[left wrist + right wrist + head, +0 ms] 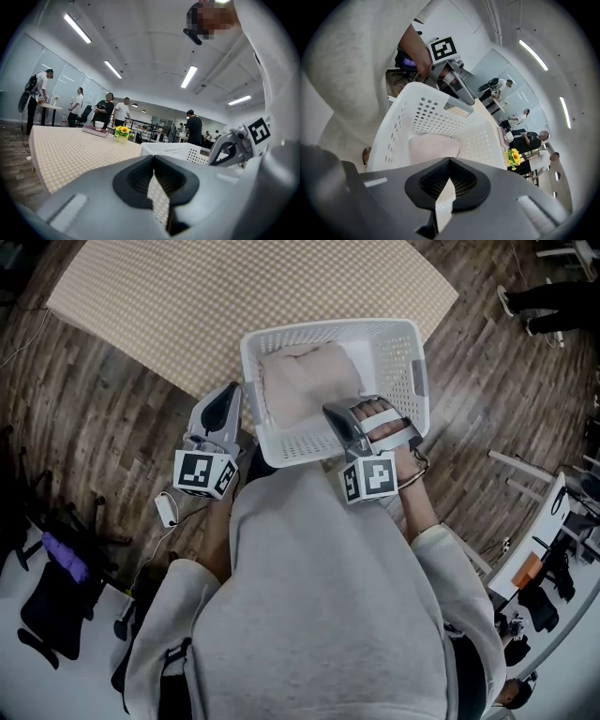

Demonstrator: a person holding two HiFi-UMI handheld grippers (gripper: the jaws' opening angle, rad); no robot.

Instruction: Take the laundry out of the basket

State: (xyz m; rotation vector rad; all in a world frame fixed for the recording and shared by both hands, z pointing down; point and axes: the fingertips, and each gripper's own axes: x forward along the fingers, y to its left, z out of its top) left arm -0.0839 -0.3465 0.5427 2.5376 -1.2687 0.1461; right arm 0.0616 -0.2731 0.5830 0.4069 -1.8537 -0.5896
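Observation:
A white perforated laundry basket (pixel 328 329) stands at the near edge of a table with a checked cloth (pixel 234 296). Pale pink laundry (pixel 305 381) lies folded inside it. My left gripper (pixel 228 395) hangs just outside the basket's left wall, shut and holding nothing. My right gripper (pixel 336 413) is over the basket's near right rim, pointing down into it, shut and empty. In the right gripper view the jaws (pixel 449 164) are above the laundry (pixel 433 145), with the basket wall (pixel 417 117) around it. The left gripper view looks level over the table towards the basket (pixel 176 151).
Yellow flowers (pixel 122 131) and a book with a cup (pixel 96 129) sit at the table's far end, and several people stand beyond. A black chair (pixel 47 596) is on the floor at the left, a white rack (pixel 544 521) at the right.

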